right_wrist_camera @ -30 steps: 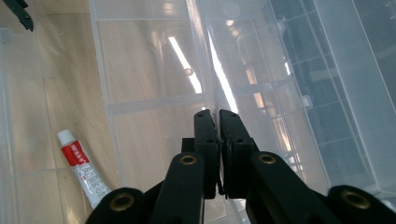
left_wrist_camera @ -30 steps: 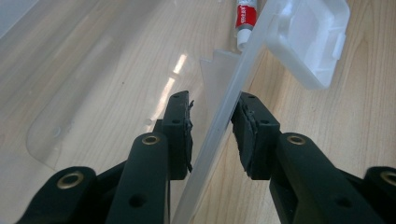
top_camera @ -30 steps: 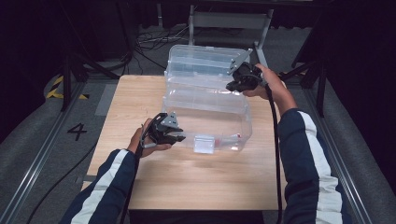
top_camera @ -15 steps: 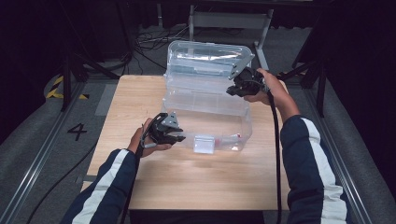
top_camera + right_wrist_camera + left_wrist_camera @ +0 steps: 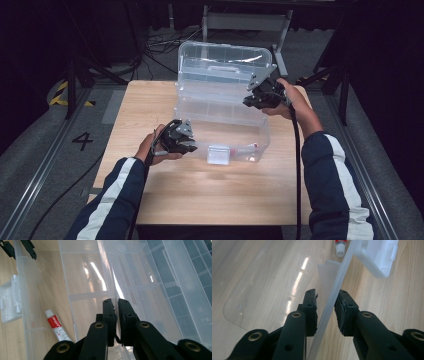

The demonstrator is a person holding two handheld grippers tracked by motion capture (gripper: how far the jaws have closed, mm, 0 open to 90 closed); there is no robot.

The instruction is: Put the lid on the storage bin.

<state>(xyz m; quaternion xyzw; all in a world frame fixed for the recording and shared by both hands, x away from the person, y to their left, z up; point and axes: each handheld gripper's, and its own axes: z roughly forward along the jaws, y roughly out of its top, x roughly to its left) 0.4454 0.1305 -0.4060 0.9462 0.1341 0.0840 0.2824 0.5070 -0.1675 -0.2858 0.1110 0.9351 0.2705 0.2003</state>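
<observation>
A clear plastic box [image 5: 220,125] stands on the wooden table [image 5: 200,200], its lid [image 5: 225,60] raised at the back. A small white tube with a red label [image 5: 56,326] lies inside near the front wall. My left gripper [image 5: 326,293] straddles the box's front wall [image 5: 337,277] near the left corner. Its jaws have just been closing, and a narrow gap still shows on each side of the wall. In the high view this left gripper [image 5: 192,145] sits by the white latch [image 5: 218,154]. My right gripper [image 5: 116,301] is shut on a thin clear edge [image 5: 107,270] at the box's right side, below the lid.
The table's front half is bare wood. Dark floor surrounds the table, with metal rails, a painted "4" [image 5: 82,141] at the left and cables and a metal frame [image 5: 240,20] behind the box.
My right gripper has shifted a little toward the person along the box's right side. The lid stands slightly more upright. The left hand has stayed put.
</observation>
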